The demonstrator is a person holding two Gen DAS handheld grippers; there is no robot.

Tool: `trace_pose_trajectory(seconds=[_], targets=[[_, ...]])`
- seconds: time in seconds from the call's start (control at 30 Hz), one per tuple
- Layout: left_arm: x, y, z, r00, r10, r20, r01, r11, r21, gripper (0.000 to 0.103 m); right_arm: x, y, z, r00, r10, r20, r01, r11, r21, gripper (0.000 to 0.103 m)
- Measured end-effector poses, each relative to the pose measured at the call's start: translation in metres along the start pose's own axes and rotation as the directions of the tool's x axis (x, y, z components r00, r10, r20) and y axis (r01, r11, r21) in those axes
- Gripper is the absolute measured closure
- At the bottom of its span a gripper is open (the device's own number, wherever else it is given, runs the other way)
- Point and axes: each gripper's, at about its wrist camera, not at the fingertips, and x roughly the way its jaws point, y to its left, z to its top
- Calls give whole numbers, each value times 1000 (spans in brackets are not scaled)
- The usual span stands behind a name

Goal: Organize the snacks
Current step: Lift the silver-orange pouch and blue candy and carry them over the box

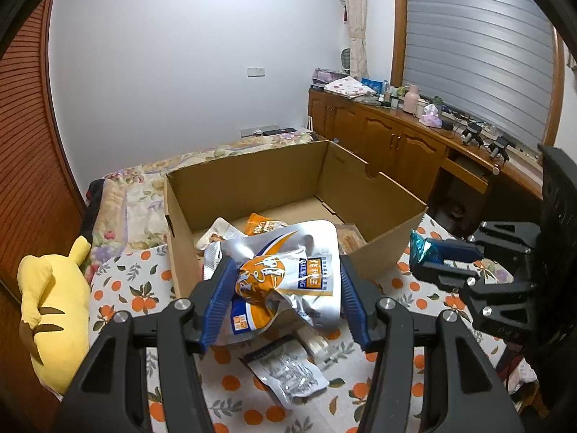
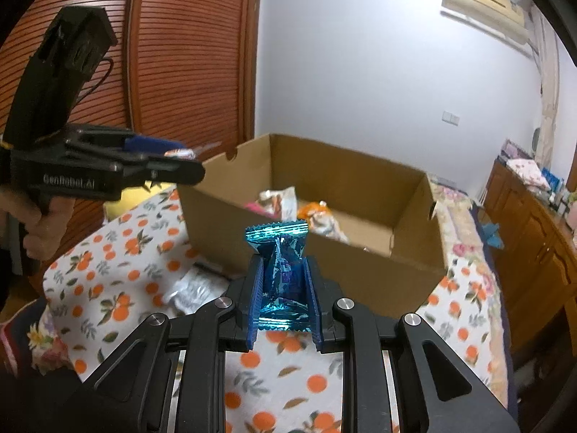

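The left hand-held gripper (image 1: pixel 285 285) pinches a silver-and-orange snack pouch (image 1: pixel 281 278); the right hand-held gripper (image 2: pixel 283 288) pinches a blue foil snack packet (image 2: pixel 281 270). Both hang above the orange-print bed cover (image 2: pixel 119 252), just short of the open cardboard box (image 2: pixel 324 267). Best carry each clear over the near wall before letting go; 1 clear packet (image 1: pixel 288 371) lies on the cover.

A crumpled silver and orange snack bag (image 1: pixel 277 281) hangs in the air just before the near wall of the open cardboard box (image 1: pixel 375 195), pinched at both sides. A small shiny blue packet (image 2: pixel 283 274) stands upright, also short of the box. Inside the box lie a few orange and white packets (image 2: pixel 317 216). A clear packet (image 1: pixel 288 371) lies flat on the orange-print cloth in front of the box.
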Motion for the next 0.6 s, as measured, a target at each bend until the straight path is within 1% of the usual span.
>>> trace_pose_trajectory(seconds=[0.33, 0.6], targets=[[34, 17, 8, 998, 31, -52, -32, 999, -28, 48, 25, -18, 25, 1000, -10, -11, 10, 1000, 24, 83], [53, 20, 18, 997, 45, -65, -48, 998, -42, 48, 48, -39, 40, 999, -25, -35, 27, 998, 61, 83]])
